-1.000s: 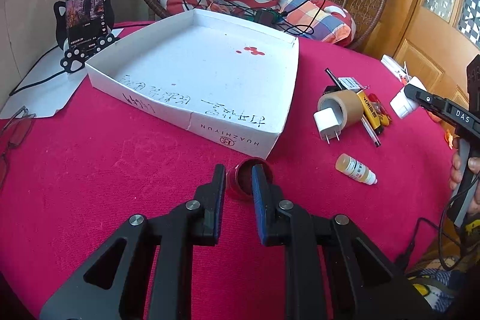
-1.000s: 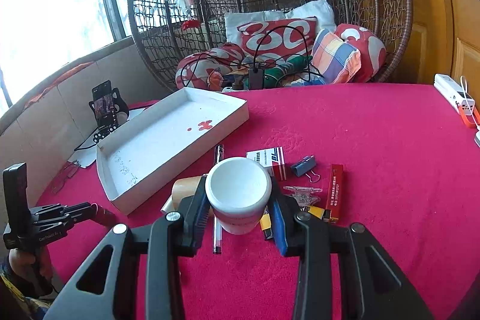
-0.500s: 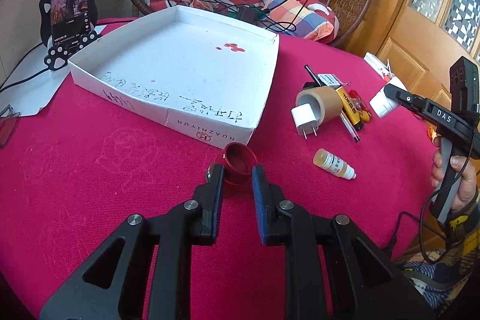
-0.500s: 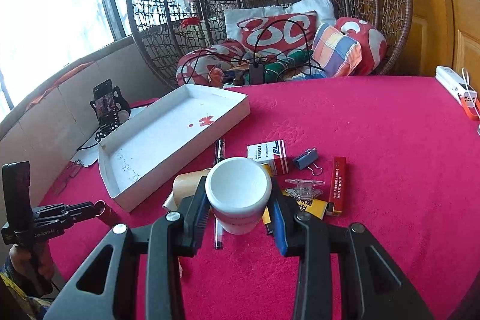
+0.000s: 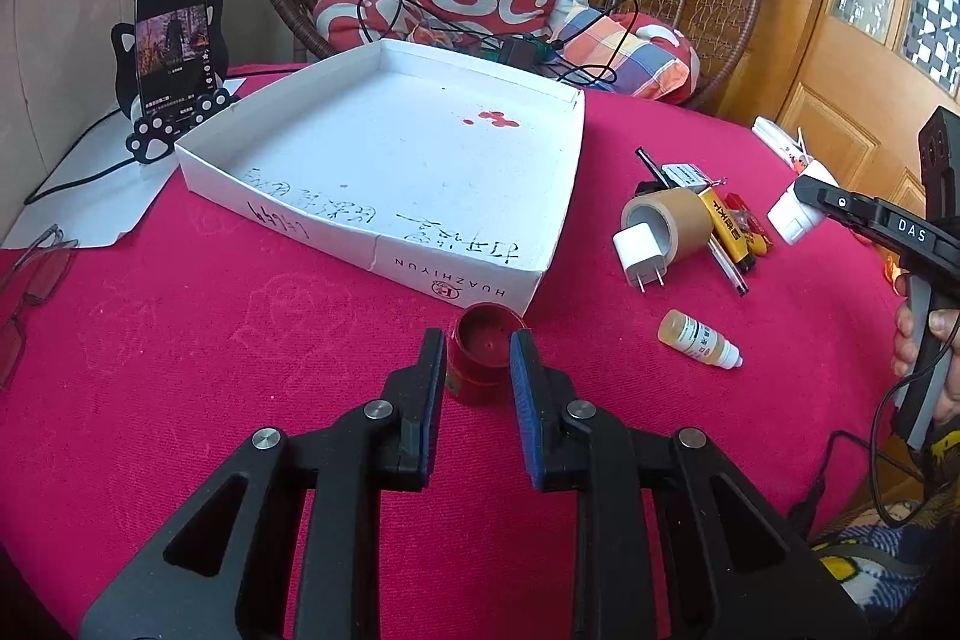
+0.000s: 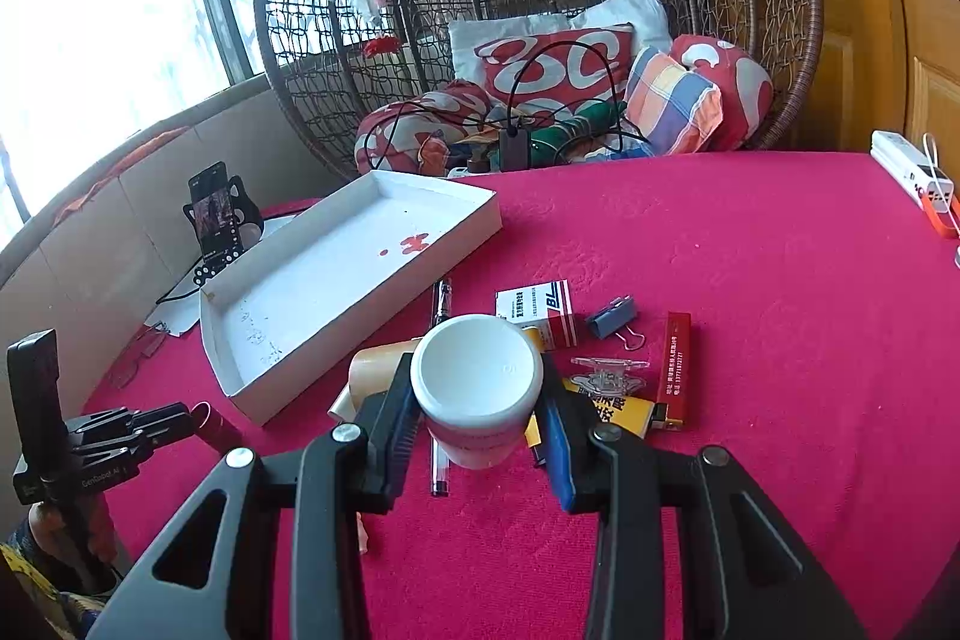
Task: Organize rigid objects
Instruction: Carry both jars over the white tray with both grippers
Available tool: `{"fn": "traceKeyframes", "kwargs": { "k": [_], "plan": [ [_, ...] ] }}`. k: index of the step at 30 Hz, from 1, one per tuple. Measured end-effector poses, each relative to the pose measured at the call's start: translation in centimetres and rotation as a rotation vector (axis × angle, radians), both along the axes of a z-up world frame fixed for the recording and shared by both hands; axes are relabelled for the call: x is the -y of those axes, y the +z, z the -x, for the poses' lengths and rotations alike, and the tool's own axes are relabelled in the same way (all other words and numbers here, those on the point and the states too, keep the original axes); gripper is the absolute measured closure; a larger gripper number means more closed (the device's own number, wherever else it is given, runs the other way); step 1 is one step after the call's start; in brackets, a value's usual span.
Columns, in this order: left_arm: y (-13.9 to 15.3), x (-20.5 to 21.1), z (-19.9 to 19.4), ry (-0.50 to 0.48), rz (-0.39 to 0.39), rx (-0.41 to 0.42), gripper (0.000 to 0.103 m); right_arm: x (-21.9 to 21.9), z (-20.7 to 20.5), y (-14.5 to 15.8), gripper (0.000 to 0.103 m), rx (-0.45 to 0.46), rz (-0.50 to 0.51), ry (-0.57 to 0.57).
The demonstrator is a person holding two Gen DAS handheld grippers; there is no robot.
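My left gripper (image 5: 478, 358) is shut on a small red round tin (image 5: 485, 352), held just in front of the near right corner of the white cardboard tray (image 5: 468, 274). My right gripper (image 6: 477, 394) is shut on a white plastic jar (image 6: 477, 376), held above the pile of small items. From the right wrist view the left gripper (image 6: 180, 421) and the red tin (image 6: 216, 424) show at the lower left, beside the tray (image 6: 360, 322). From the left wrist view the right gripper with the white jar (image 5: 795, 214) shows at the right.
On the red cloth lie a brown tape roll (image 5: 672, 220), white charger plug (image 5: 642, 256), small dropper bottle (image 5: 699, 346), pens, lighters (image 6: 675, 370), a medicine box (image 6: 537, 310) and a binder clip (image 6: 615, 316). A phone on a stand (image 5: 171, 58) and glasses (image 5: 30, 280) are at left.
The left gripper has lifted the red tin and tilted it upright, ending close to the tray's near corner. The right gripper still holds the white jar, shifted slightly over the pile.
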State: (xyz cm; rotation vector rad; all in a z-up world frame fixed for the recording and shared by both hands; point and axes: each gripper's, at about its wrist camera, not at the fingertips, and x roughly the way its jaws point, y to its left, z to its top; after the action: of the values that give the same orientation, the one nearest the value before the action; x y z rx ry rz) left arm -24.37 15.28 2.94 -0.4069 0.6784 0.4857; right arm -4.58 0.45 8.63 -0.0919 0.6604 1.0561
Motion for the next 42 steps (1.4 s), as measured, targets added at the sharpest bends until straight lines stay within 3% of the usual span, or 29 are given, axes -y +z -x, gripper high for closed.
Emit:
{"fn": "traceKeyframes", "kwargs": {
  "k": [5,9,10,11,13,17,22,24,26,28,33,42],
  "plan": [
    [-0.7,-0.2,0.1,-0.001,0.046,0.001,0.081,0.0,0.0,0.0,0.066,-0.006,-0.003,0.0],
    [-0.8,-0.1,-0.5,-0.026,0.032,-0.011,0.078,-0.1,0.0,-0.2,0.066,-0.015,-0.002,0.006],
    [-0.9,0.0,-0.8,-0.029,0.021,-0.021,0.061,-0.1,0.0,-0.2,0.066,-0.016,-0.002,0.006],
    [-0.9,0.0,-0.9,-0.032,0.013,-0.023,0.038,-0.1,0.0,-0.2,0.066,-0.018,-0.003,0.006],
    [-0.8,0.1,-0.7,-0.036,0.009,-0.004,0.018,0.0,0.0,-0.2,0.066,-0.022,-0.006,0.004],
    [-0.9,-0.4,-0.8,-0.013,-0.002,-0.008,0.018,0.2,0.0,-0.3,0.066,-0.024,-0.008,0.002],
    [-1.5,-1.0,-2.2,0.004,-0.038,-0.071,0.018,0.0,0.1,-0.3,0.066,-0.024,-0.01,0.008],
    [-1.6,-1.0,-2.5,0.018,-0.056,-0.086,0.023,-0.1,0.2,-0.2,0.066,-0.022,-0.01,0.01],
    [-1.8,-1.0,-2.5,0.012,-0.049,-0.088,0.058,-0.1,0.3,0.0,0.066,-0.015,-0.009,0.012],
    [-2.2,-1.1,-2.4,0.006,-0.031,-0.099,0.073,-0.2,0.3,0.4,0.066,-0.004,-0.008,0.015],
    [-1.6,-1.3,-1.4,0.01,-0.032,-0.06,0.074,-1.3,1.1,2.1,0.066,0.034,-0.012,0.056],
    [3.1,-4.2,-1.0,0.069,-0.083,0.081,0.074,-7.3,3.6,5.2,0.066,0.098,-0.02,0.212]
  ]
}}
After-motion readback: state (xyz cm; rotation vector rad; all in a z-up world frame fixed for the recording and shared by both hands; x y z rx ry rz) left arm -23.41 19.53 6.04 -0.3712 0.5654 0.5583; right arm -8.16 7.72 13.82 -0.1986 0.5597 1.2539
